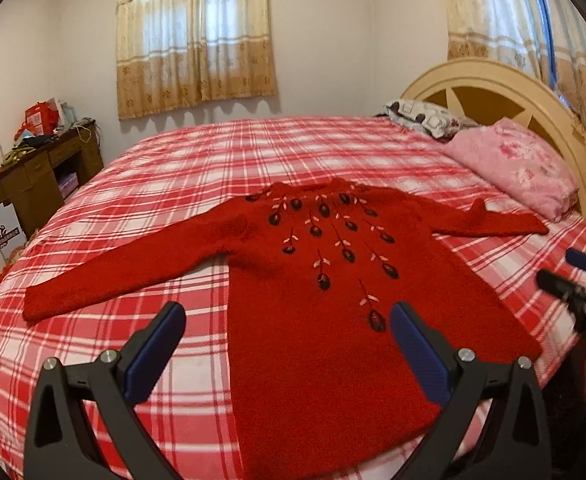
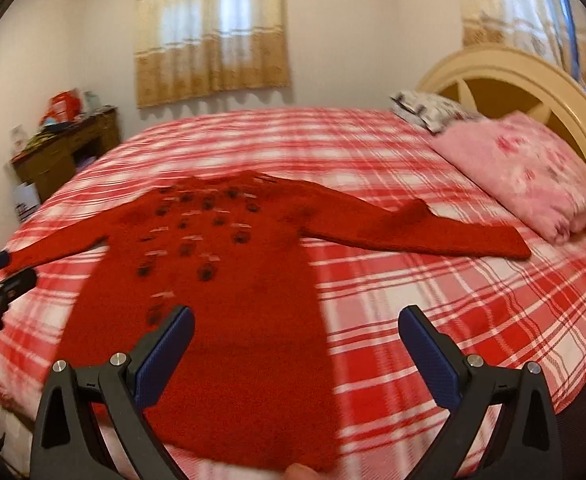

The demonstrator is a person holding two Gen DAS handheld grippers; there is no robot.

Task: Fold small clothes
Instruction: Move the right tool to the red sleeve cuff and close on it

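I see the red sweater (image 1: 333, 300) spread flat, front up, on the checked bedspread (image 1: 165, 184), both sleeves stretched out to left and right, its collar toward the far side and its hem toward me. My left gripper (image 1: 287, 344) hangs above the near hem with its jaws spread wide and nothing between them; the sweater's left edge runs between the two fingers below. My right gripper (image 2: 296, 350) is likewise spread and empty, hovering over the near right edge of the sweater's body, the left finger above the knit, the right finger above bare bedspread. A pink pillow (image 2: 533, 172) lies far right by the headboard (image 1: 493, 88), well apart from the sweater's right cuff
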